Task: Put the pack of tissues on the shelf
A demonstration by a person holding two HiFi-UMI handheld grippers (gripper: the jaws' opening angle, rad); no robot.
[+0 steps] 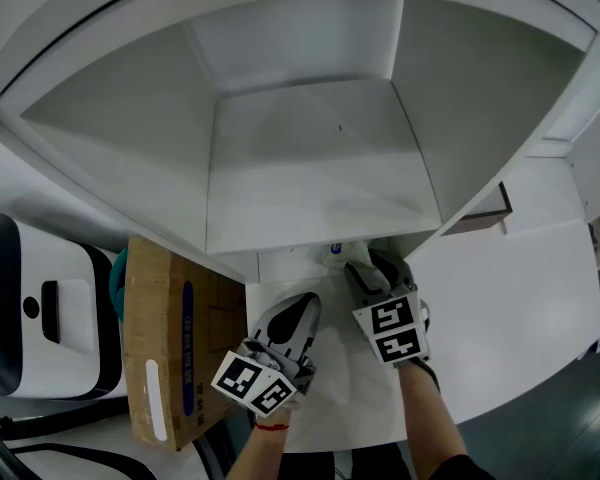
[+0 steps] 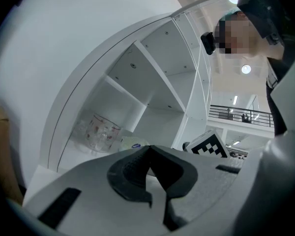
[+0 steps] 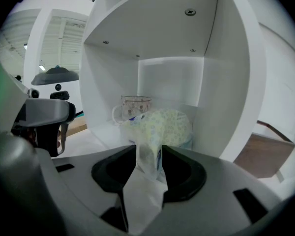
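Note:
The pack of tissues [image 3: 168,126], pale with a small floral print, lies on the floor of the white shelf [image 3: 104,132] compartment, next to its right wall. Its crinkled plastic end flap sticks out between the jaws of my right gripper [image 3: 149,157], which stand apart around it without clearly pressing. In the head view the right gripper [image 1: 366,270] reaches under the shelf's board [image 1: 310,218], and only a bit of the pack [image 1: 332,256] shows. My left gripper [image 2: 148,154] is shut and empty, held level to the left of the right one [image 1: 298,314]; from there the pack [image 2: 132,143] shows deeper inside the compartment.
A clear glass cup [image 3: 135,107] with a printed pattern stands behind the pack in the same compartment, also visible as the cup [image 2: 101,132] from the left. A cardboard box [image 1: 165,348] and a white device [image 1: 40,308] sit on the left. A brown board [image 3: 265,151] is right of the shelf.

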